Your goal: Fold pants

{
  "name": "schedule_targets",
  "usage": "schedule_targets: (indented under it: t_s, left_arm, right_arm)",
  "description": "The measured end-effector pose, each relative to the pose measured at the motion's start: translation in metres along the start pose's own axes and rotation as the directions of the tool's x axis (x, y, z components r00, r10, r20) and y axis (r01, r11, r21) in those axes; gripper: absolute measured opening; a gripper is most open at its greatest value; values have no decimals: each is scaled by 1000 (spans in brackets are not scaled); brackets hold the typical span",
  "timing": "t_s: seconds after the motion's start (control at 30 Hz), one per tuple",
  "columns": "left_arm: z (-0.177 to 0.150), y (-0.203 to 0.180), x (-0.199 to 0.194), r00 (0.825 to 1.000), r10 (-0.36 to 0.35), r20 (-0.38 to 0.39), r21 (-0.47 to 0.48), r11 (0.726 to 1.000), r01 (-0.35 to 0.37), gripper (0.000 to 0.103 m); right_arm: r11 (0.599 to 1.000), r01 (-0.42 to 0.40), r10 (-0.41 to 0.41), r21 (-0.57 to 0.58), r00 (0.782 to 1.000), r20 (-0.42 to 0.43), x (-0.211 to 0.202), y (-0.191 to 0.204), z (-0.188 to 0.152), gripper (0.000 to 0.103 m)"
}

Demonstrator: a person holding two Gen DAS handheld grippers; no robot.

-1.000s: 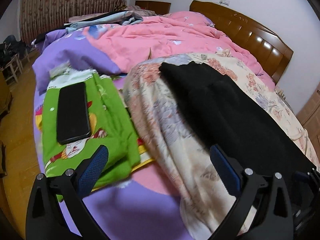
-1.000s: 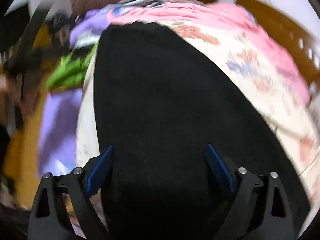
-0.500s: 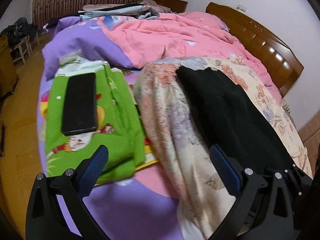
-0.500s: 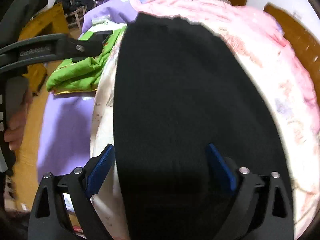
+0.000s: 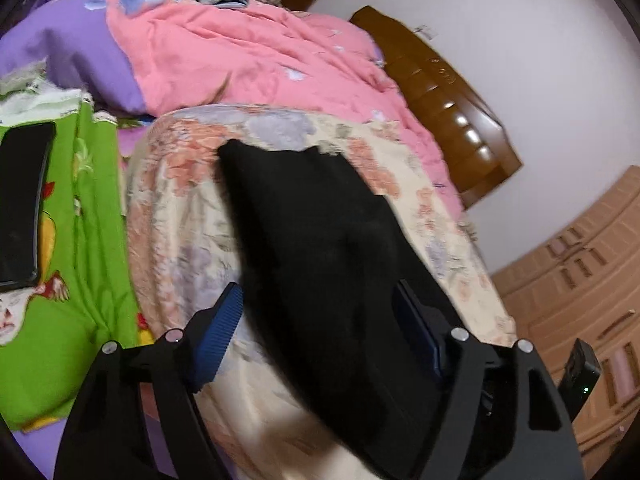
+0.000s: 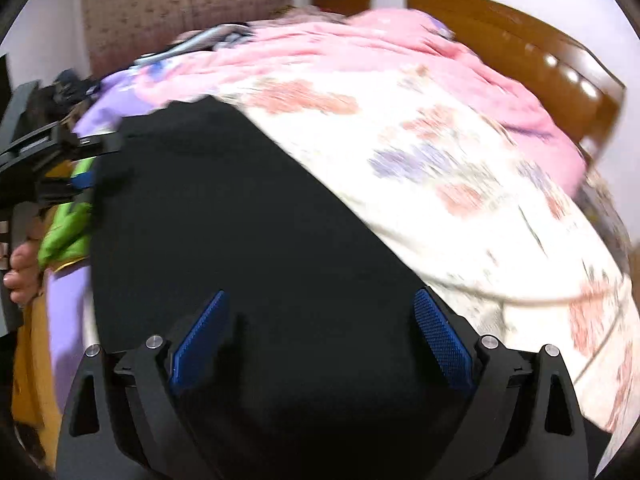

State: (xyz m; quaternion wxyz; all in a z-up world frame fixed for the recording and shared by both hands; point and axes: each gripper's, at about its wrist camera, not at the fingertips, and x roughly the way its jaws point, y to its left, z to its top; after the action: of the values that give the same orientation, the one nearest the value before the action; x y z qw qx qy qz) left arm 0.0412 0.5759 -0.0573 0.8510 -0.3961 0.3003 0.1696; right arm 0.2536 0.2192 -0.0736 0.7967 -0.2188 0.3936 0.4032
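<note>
Black pants [image 5: 316, 240] lie lengthwise on a floral blanket [image 5: 180, 240] on the bed. My left gripper [image 5: 320, 312] straddles their near left part; its jaws are closing with the black cloth between the blue pads, and no pad visibly presses on it. The right gripper [image 6: 320, 320] hovers open over the pants [image 6: 240, 240], its blue pads wide apart. At the left edge of the right wrist view are the left gripper [image 6: 76, 160] at the pants' edge and the hand [image 6: 20, 276] that holds it.
A black phone [image 5: 20, 204] rests on a folded green cloth [image 5: 84, 280] to the left. A pink quilt [image 5: 248, 52] is heaped beyond, over a purple sheet [image 5: 68, 44]. The wooden headboard [image 5: 452, 108] and a wardrobe [image 5: 580, 280] stand to the right.
The left gripper swung right from the green cloth onto the pants, and its fingers have come closer together. The right gripper shifted across the pants and stayed open.
</note>
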Motion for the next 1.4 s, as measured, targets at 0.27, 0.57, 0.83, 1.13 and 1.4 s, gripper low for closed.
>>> schedule_targets:
  t_s: [0.27, 0.57, 0.83, 1.13, 1.4]
  left_arm:
    - [2, 10, 10, 1000, 1, 6, 10, 1000, -1, 59]
    - [-9, -13, -12, 989, 85, 121, 97, 990, -97, 33]
    - [-8, -54, -30, 978, 106, 181, 149, 980, -133, 30]
    - [-20, -75, -39, 972, 62, 225, 182, 978, -104, 24]
    - [-156, -230, -62, 938, -74, 339, 759, 611, -226, 24]
  right_arm:
    - [1000, 1, -1, -16, 1000, -2, 10, 5, -1, 99]
    - [1000, -9, 9, -6, 1000, 0, 13, 13, 1, 99]
    - [1000, -2, 2, -12, 1000, 0, 13, 16, 1, 99]
    - [988, -132, 128, 79, 991, 49, 6, -3, 0, 99]
    - [596, -573, 326, 562, 812, 484, -77, -134, -77, 99]
